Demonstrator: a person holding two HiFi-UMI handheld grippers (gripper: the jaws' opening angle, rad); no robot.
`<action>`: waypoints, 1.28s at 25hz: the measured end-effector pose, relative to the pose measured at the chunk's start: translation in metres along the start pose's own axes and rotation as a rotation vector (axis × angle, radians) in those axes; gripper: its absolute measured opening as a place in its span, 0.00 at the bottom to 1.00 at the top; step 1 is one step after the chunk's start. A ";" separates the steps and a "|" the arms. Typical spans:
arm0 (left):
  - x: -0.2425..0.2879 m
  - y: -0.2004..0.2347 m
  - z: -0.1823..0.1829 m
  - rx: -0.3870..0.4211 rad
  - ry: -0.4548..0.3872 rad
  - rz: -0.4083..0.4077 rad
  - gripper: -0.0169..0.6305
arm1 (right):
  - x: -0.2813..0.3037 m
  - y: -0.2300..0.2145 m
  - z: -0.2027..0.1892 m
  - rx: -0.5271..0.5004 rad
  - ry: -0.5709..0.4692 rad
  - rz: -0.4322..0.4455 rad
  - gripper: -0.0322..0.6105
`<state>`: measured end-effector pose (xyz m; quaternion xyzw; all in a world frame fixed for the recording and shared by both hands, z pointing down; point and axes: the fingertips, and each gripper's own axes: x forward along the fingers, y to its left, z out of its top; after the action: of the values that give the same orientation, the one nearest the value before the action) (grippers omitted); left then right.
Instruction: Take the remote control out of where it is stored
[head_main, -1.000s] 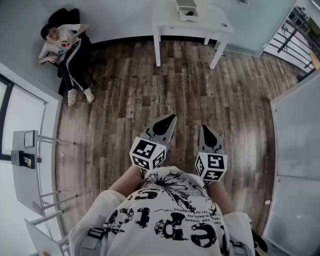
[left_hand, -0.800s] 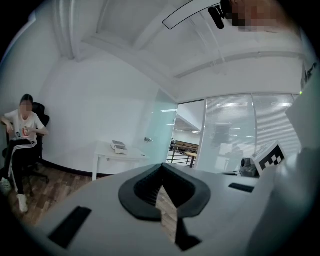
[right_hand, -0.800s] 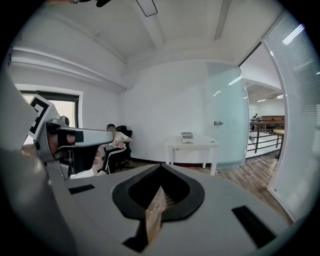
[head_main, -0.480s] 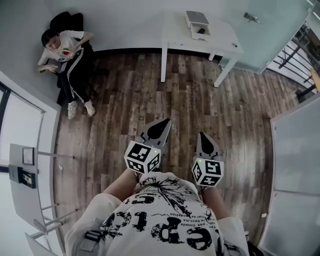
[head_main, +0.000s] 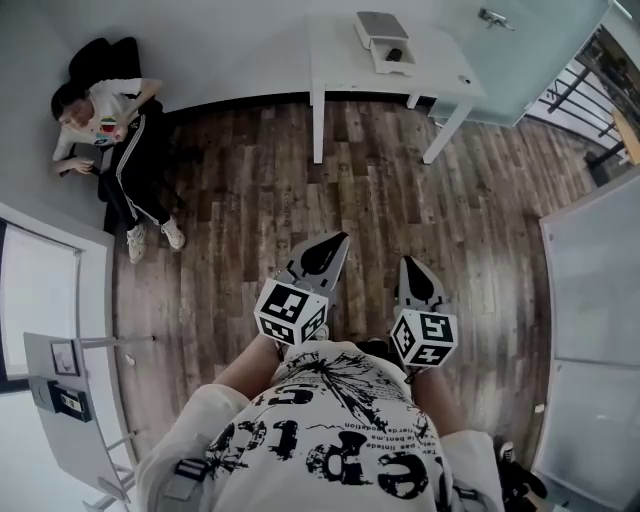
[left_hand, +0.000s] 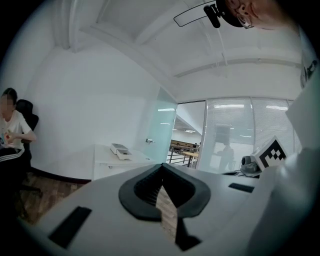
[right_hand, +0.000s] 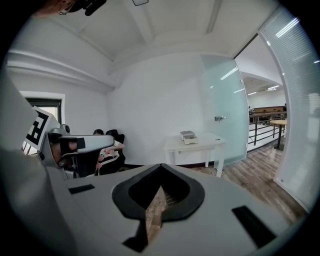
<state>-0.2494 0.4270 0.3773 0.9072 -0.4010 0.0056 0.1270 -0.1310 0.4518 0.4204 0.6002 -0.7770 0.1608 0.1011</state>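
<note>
A small white storage box (head_main: 380, 28) stands on a white table (head_main: 440, 70) by the far wall, well ahead of me. Its drawer is pulled out, and a dark thing (head_main: 395, 54) that may be the remote control lies in it. The box is also visible in the left gripper view (left_hand: 120, 150) and the right gripper view (right_hand: 188, 137). My left gripper (head_main: 335, 240) and right gripper (head_main: 410, 264) are held close to my body over the wooden floor. Both point toward the table, both are shut, and neither holds anything.
A person (head_main: 115, 130) sits on the floor against the wall at the far left. A frosted glass door (head_main: 530, 50) stands right of the table, with a railing (head_main: 580, 80) beyond it. A glass partition (head_main: 600, 300) runs along the right. A white stand (head_main: 65, 400) is at the near left.
The head view has shifted, so the whole table top and the box on it now show. Both grippers keep the same pose near my body, still shut.
</note>
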 end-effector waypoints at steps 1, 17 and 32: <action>0.005 0.001 -0.001 -0.002 0.001 0.000 0.04 | 0.003 -0.004 0.001 0.003 -0.002 0.001 0.05; 0.138 -0.044 0.007 0.068 -0.040 0.167 0.04 | 0.067 -0.134 0.041 -0.017 -0.024 0.194 0.05; 0.266 -0.120 0.005 0.075 -0.019 0.191 0.04 | 0.079 -0.286 0.068 -0.021 -0.040 0.198 0.05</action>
<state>0.0179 0.3106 0.3749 0.8690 -0.4863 0.0241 0.0879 0.1272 0.2902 0.4220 0.5222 -0.8361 0.1500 0.0755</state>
